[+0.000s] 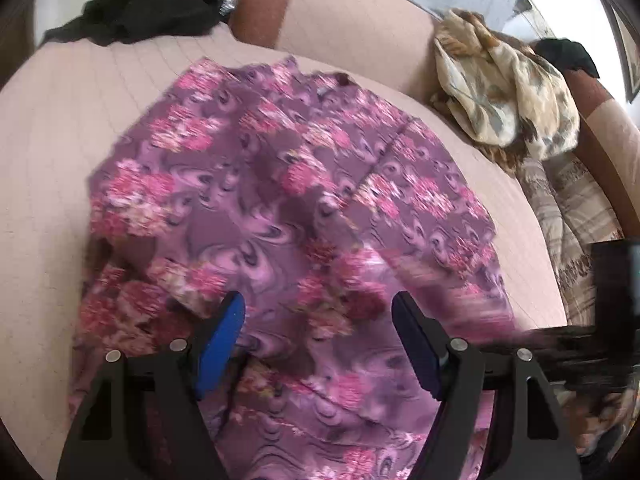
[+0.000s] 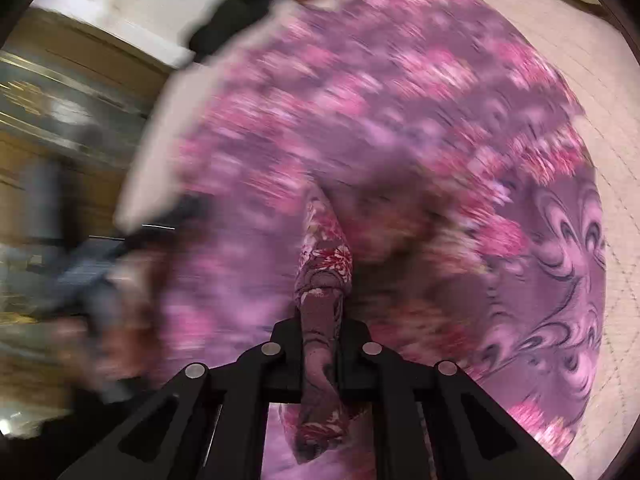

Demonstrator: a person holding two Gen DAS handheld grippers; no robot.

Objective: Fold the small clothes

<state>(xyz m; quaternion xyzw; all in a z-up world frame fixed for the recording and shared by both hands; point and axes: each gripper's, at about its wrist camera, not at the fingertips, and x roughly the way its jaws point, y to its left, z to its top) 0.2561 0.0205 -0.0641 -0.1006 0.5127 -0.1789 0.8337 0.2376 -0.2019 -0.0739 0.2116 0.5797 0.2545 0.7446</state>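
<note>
Left wrist view: left gripper (image 1: 318, 334) sat nearest, jaws wide, nothing between the pads, hovering over the near part of the purple floral garment (image 1: 280, 184), which lay spread on the beige sofa seat (image 1: 52, 152). Black cloth (image 1: 140, 8) far left, cream patterned cloth (image 1: 504, 96) far right. Right wrist view, heavily blurred: right gripper (image 2: 322, 344) was clamped narrow on a bunched fold of the garment (image 2: 400, 112). Risk: one-sided pull drags the whole piece and skews the fold; thin pinch may slip.

2 close downward views, shared garment (image 1: 280, 184)
</note>
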